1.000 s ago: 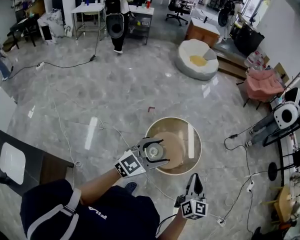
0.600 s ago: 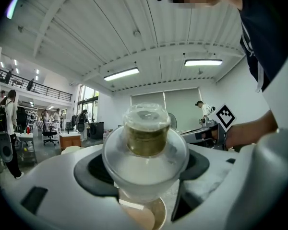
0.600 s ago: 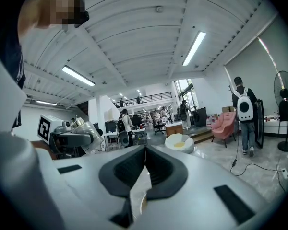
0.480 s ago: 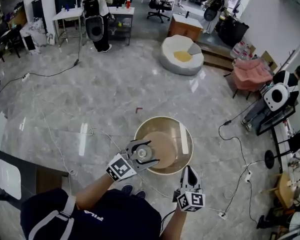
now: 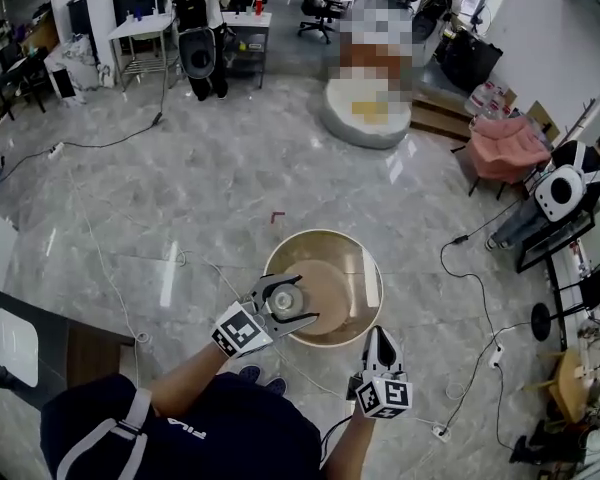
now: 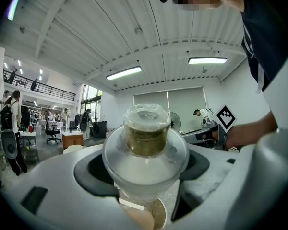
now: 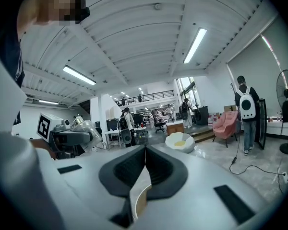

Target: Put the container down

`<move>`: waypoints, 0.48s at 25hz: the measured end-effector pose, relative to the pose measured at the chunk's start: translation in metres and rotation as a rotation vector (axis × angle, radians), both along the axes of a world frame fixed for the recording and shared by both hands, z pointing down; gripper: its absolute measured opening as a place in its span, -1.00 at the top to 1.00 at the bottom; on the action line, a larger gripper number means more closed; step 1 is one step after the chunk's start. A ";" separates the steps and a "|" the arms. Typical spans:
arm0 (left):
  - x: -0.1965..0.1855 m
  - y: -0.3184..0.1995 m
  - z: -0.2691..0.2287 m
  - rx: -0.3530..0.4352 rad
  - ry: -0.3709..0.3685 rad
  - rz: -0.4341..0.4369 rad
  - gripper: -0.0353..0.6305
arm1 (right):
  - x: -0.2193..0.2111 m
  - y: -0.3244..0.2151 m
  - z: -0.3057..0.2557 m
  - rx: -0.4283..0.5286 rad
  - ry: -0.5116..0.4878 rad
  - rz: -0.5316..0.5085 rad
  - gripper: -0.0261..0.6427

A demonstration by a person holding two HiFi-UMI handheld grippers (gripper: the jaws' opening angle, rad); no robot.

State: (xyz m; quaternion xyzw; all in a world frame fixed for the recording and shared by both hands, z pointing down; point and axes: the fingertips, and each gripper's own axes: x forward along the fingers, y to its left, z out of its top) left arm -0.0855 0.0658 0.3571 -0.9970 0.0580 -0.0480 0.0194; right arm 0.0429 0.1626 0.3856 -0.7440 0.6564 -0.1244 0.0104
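A clear plastic container (image 6: 145, 152) with a gold-brown band and a clear lid sits between the jaws of my left gripper (image 5: 286, 301), which is shut on it. In the head view the container (image 5: 289, 299) hangs above the near left part of a round tan table (image 5: 352, 254). My right gripper (image 5: 380, 346) is shut with nothing in it, just off the table's near right edge. In the right gripper view its fingers (image 7: 159, 167) meet in front of the camera, and the left gripper with the container (image 7: 85, 131) shows at the left.
Cables (image 5: 110, 278) trail over the grey marble floor. A dark stand with a white pad (image 5: 10, 343) is at the left. A white beanbag (image 5: 365, 118), a pink chair (image 5: 505, 143) and desks with people stand farther off.
The view has shifted slightly. My left gripper still holds the container over the table's near left part, and my right gripper stays shut by the near edge.
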 end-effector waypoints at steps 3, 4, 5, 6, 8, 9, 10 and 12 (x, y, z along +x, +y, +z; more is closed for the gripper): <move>0.009 -0.003 0.004 -0.005 -0.012 -0.019 -0.16 | 0.009 0.000 0.002 0.002 -0.007 -0.009 0.84; 0.011 -0.003 0.006 -0.009 -0.019 -0.027 -0.16 | 0.012 -0.001 0.004 -0.002 -0.007 -0.013 0.84; 0.013 -0.003 0.010 -0.012 -0.029 -0.033 -0.17 | 0.015 0.000 0.007 -0.007 -0.010 -0.017 0.84; 0.015 -0.002 0.013 -0.012 -0.038 -0.036 -0.16 | 0.017 0.002 0.012 -0.010 -0.016 -0.019 0.84; 0.016 0.003 0.014 -0.006 -0.039 -0.039 -0.16 | 0.019 0.008 0.021 -0.013 -0.031 -0.023 0.84; 0.016 0.006 0.013 -0.007 -0.036 -0.043 -0.17 | 0.019 0.009 0.024 -0.016 -0.038 -0.029 0.84; 0.014 0.006 0.010 -0.010 -0.033 -0.049 -0.17 | 0.017 0.009 0.026 -0.020 -0.046 -0.036 0.84; 0.013 -0.001 0.005 -0.004 -0.036 -0.064 -0.16 | 0.015 0.002 0.026 -0.022 -0.061 -0.053 0.84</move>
